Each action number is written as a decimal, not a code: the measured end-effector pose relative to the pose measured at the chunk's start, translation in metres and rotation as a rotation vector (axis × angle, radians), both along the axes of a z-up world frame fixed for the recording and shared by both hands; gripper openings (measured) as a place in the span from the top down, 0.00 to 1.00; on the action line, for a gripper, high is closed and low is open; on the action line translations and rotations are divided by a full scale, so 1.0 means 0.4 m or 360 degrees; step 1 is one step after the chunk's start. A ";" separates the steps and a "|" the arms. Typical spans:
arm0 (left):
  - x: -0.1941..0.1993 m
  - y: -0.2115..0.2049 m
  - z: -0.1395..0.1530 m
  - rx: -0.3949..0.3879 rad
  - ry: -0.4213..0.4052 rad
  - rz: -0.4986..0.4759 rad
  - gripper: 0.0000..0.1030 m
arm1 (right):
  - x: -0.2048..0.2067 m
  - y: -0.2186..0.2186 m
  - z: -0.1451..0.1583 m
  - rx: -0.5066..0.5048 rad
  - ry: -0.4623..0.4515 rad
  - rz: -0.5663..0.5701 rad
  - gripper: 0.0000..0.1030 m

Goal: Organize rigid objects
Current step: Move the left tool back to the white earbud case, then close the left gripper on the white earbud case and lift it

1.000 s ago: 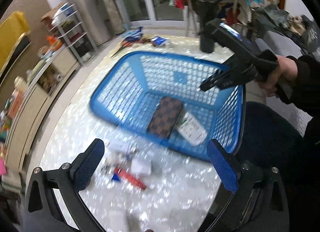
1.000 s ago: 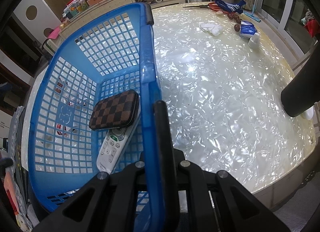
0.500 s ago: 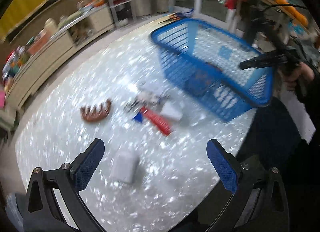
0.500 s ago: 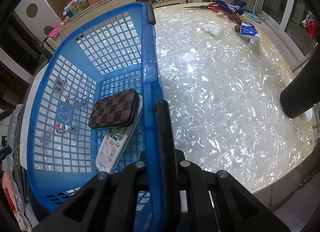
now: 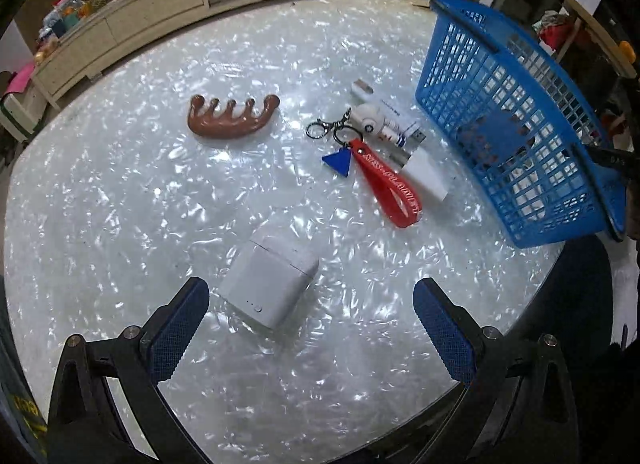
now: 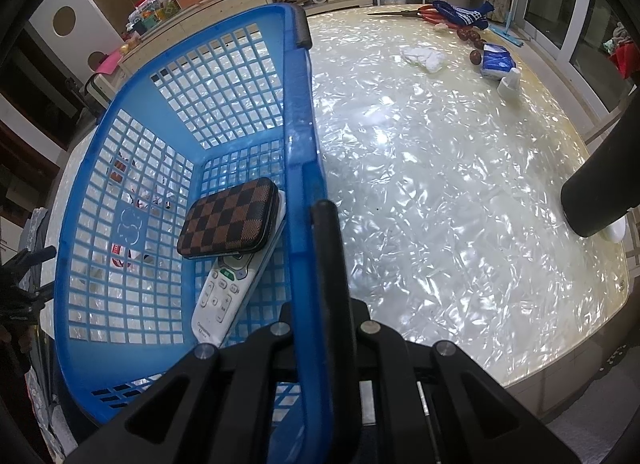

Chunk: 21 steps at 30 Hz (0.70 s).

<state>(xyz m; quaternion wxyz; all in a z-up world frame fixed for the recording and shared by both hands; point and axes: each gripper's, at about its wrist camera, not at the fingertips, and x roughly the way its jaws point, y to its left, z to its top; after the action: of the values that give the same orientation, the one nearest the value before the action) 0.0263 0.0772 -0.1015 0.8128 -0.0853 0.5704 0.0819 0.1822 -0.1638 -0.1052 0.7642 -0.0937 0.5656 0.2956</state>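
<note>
Left gripper (image 5: 310,324): jaws apart, empty, over white case (image 5: 269,281) on bench (image 5: 120,224). Right gripper (image 6: 320,232): jaws clamped on basket (image 6: 298,112) rim.

Done: checkered pouch (image 6: 228,224) and remote (image 6: 228,292) lie in basket.

Left on bench: white case, red keychain (image 5: 386,184), astronaut figure (image 5: 376,126), small white box (image 5: 426,176), brown comb (image 5: 232,120). Judged under half done; case likely next.

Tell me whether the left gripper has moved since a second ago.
Yes. In its own view the blue basket, which lay straight ahead, now sits at the right edge, so the left gripper swung away from it and now hangs open over the white case.
</note>
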 end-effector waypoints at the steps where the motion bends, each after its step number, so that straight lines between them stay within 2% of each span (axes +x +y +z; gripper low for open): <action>1: 0.003 0.007 -0.009 0.0006 0.0013 0.0007 0.00 | 0.000 0.000 0.000 0.0000 0.0000 -0.0001 0.94; 4: 0.010 0.031 -0.032 0.0006 0.0038 0.0044 0.00 | -0.001 0.002 0.000 0.0001 0.0000 -0.0004 0.94; 7: 0.017 0.044 -0.048 -0.0008 0.0047 0.0017 0.01 | -0.002 0.001 0.000 -0.0001 0.0001 -0.0003 0.94; 14: 0.043 0.055 -0.096 0.0078 0.0132 -0.0180 0.01 | -0.001 0.001 -0.001 -0.0005 0.0006 -0.0006 0.94; 21: 0.063 0.052 -0.107 0.0128 0.0134 -0.0392 0.01 | 0.001 0.001 -0.002 -0.0015 0.0009 -0.0008 0.94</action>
<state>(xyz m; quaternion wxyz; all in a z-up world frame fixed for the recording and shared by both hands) 0.0514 0.0982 -0.1444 0.7949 0.0216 0.6063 0.0079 0.1825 -0.1635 -0.1061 0.7629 -0.0949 0.5693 0.2914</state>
